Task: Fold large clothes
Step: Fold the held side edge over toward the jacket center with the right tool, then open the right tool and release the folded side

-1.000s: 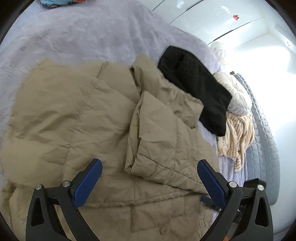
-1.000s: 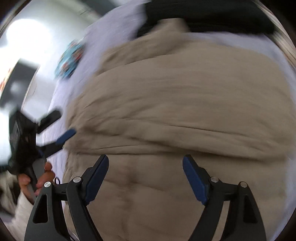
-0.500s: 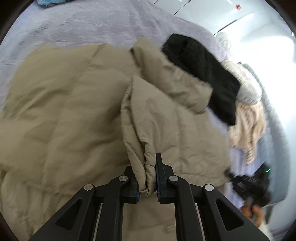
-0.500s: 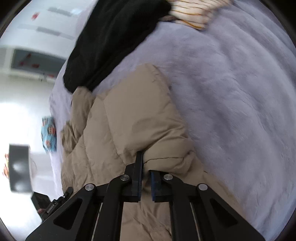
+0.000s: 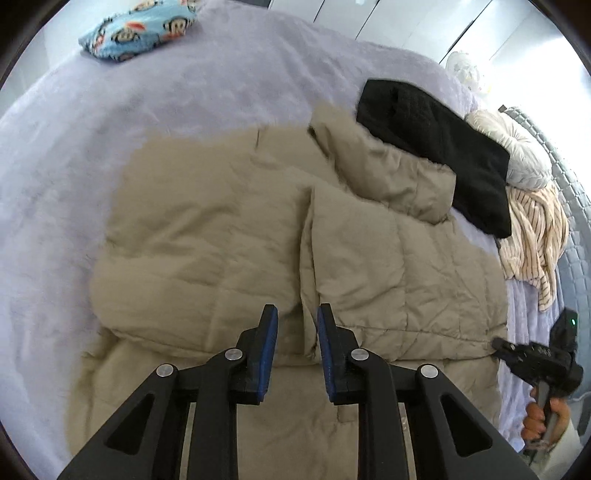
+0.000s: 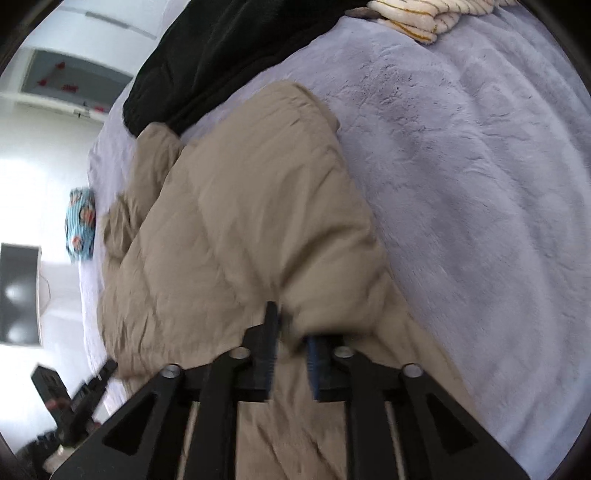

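A large beige quilted puffer jacket (image 5: 229,236) lies on a lavender fleece bed cover (image 5: 184,85), with its right half folded over onto the body. My left gripper (image 5: 294,321) stands partly open just above the folded flap's lower edge, with no cloth between its pads. The jacket also shows in the right wrist view (image 6: 243,221). My right gripper (image 6: 291,332) is partly open at the folded flap's corner, and the cloth bulges over its right pad. The right gripper also shows at the right edge of the left wrist view (image 5: 496,342).
A black garment (image 5: 436,151) lies beyond the jacket's hood, with a grey puffy garment (image 5: 517,155) and a cream striped garment (image 5: 535,236) beside it. A blue cartoon-print pillow (image 5: 136,29) sits at the far left. White wardrobe doors (image 5: 406,22) stand behind the bed.
Both grippers were shut on the folded flap half a second ago. Both have since opened part way, and the flap now lies flat across the jacket body.
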Demonstrator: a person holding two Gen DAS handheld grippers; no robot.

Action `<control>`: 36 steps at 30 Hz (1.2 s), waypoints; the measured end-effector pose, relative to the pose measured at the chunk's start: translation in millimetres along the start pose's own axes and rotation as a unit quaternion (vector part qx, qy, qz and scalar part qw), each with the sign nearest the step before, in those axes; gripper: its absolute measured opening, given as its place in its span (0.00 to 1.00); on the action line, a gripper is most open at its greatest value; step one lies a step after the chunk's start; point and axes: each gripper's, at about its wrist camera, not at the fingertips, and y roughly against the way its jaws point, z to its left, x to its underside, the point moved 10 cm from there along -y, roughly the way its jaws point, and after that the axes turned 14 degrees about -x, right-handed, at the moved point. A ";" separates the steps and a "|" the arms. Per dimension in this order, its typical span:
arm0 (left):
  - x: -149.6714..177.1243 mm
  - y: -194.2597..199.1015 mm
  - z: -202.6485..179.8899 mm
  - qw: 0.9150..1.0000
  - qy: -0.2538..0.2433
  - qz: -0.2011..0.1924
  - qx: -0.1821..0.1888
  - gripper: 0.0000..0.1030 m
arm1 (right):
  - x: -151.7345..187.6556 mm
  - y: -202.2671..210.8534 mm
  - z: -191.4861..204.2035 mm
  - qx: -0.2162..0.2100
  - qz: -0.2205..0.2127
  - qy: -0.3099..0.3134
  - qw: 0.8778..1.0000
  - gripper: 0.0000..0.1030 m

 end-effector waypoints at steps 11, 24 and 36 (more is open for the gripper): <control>-47.0 -25.1 -71.7 0.999 -0.046 -0.023 0.017 0.23 | -77.9 17.2 16.8 0.025 -0.069 0.081 0.994 0.24; -27.1 -75.3 -54.1 0.998 -0.057 -0.006 -0.014 0.23 | -59.7 -8.1 -27.9 0.133 -0.046 0.167 0.976 0.22; -28.6 -49.7 -53.4 0.998 -0.050 -0.008 -0.045 0.23 | -24.3 49.4 -54.1 0.173 -0.055 0.138 0.974 0.25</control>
